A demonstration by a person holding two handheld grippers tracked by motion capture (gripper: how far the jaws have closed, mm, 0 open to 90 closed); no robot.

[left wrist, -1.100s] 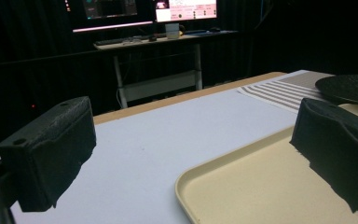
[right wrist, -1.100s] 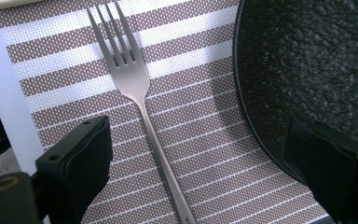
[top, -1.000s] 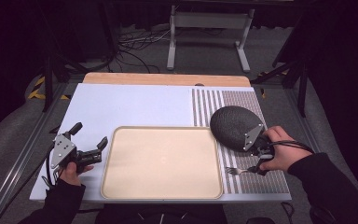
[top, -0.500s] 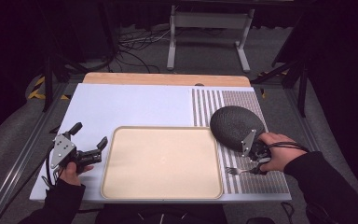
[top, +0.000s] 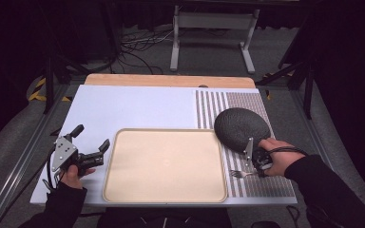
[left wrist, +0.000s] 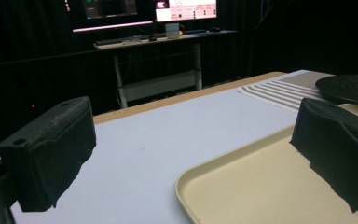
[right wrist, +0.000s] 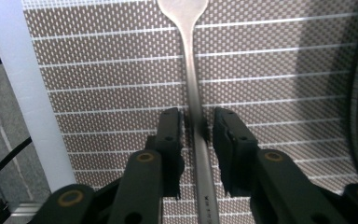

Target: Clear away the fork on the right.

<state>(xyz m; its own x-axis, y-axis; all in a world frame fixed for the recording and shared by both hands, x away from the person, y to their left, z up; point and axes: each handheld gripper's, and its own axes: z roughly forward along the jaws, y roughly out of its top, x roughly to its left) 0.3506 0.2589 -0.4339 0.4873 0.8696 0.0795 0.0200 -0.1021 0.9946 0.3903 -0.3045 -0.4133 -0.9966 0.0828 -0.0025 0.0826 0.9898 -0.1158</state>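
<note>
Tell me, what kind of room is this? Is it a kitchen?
Probably not a kitchen: it looks like a lab or studio for recording tabletop tasks. Black curtains surround the table, cables lie on the floor behind it, and lit monitors sit on a desk in the dark beyond.

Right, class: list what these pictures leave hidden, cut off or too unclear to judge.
- Fork: right gripper view's top edge crops the tines; handle end hidden between the right gripper arms.
- Whether the jaws clamp the fork: unclear, narrow gaps.
- Dark plate: near rim hidden by the hand, high view.
- Tray: partly behind a left gripper jaw.
</note>
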